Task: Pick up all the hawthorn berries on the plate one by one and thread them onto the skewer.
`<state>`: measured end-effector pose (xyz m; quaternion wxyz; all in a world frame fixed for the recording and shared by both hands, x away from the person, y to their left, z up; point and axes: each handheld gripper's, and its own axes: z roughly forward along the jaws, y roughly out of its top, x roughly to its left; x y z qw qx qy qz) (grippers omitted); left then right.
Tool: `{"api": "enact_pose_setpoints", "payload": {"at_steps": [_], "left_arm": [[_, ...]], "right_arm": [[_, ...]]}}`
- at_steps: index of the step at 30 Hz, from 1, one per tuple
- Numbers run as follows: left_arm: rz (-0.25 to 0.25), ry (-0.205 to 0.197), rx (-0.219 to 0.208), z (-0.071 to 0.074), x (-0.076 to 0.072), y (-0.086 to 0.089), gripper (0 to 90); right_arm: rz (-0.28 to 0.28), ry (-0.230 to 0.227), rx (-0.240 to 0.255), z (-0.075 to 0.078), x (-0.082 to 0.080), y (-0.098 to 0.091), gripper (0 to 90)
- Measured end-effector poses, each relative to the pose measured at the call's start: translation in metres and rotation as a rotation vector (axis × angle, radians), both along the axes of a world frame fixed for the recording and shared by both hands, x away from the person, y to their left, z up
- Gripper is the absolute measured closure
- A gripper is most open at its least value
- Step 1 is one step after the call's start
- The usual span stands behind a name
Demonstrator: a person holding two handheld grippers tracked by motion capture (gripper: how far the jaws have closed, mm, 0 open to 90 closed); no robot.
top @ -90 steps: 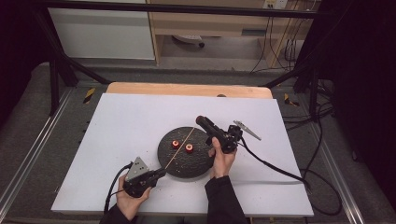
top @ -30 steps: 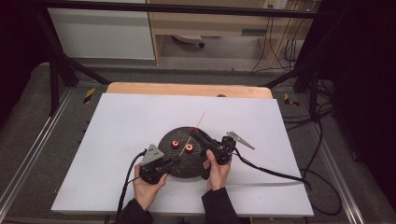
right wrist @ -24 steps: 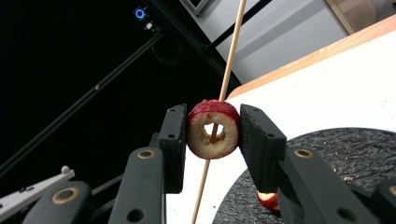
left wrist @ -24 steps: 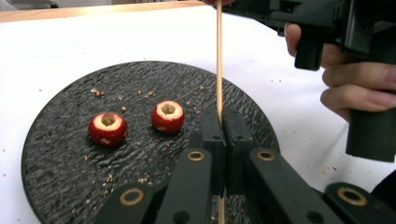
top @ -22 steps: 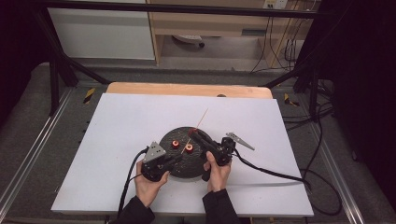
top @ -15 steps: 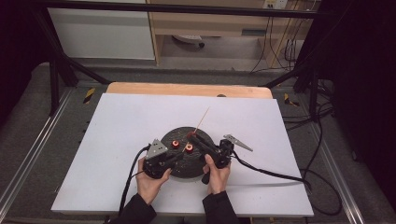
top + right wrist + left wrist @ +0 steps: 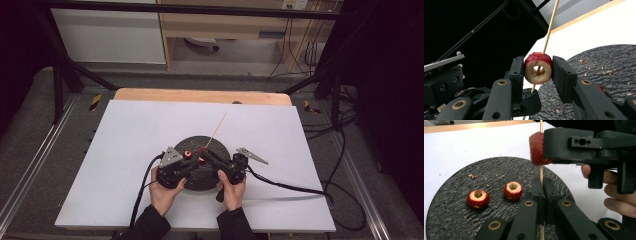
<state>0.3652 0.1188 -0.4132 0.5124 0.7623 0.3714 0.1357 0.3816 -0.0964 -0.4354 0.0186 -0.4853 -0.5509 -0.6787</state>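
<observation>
A dark round slate plate (image 7: pixel 197 142) lies on the white table top. Two cored red fruits (image 7: pixel 478 199) (image 7: pixel 513 190) rest on this plate (image 7: pixel 456 182). My left gripper (image 7: pixel 541 187) is shut on the lower part of a thin wooden skewer (image 7: pixel 541 173), which rises up and away. My right gripper (image 7: pixel 538 68) is shut on a third cored red fruit (image 7: pixel 538 68), and the skewer (image 7: pixel 550 27) passes through its hole. In the high view both grippers meet over the plate's near half, the left gripper (image 7: pixel 192 167) beside the right gripper (image 7: pixel 206 152), with the skewer (image 7: pixel 217 127) slanting to the far right.
The white table top (image 7: pixel 125 130) has a wooden strip (image 7: pixel 200 95) along its far edge. Black cables trail from the grippers, one to the right (image 7: pixel 290 185) and one toward the front left (image 7: pixel 142 187). Crumbs lie scattered on the plate (image 7: pixel 614 60).
Three seconds ago the left gripper sat at the plate's front left, apart from the right one. It has moved in over the plate, and the skewer now runs through the held fruit.
</observation>
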Motion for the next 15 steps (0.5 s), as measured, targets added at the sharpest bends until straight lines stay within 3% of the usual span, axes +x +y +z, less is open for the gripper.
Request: {"api": "enact_pose_setpoints", "payload": {"at_steps": [5,7,9,15], "left_arm": [[-0.01,-0.006,0.004,0.0,-0.001,0.003,88.4],[-0.011,-0.007,0.004,0.0,-0.003,0.005,88.4],[-0.012,-0.009,0.011,-0.001,-0.004,0.009,88.4],[-0.011,-0.004,0.036,-0.002,-0.01,0.029,88.4]], "right_arm": [[0.019,0.011,-0.007,0.0,0.001,0.0,62.4],[0.018,0.002,-0.028,0.002,0.001,-0.001,53.9],[0.019,-0.003,-0.039,0.003,0.001,-0.002,51.8],[0.043,-0.038,-0.134,0.012,0.003,-0.011,32.6]]}}
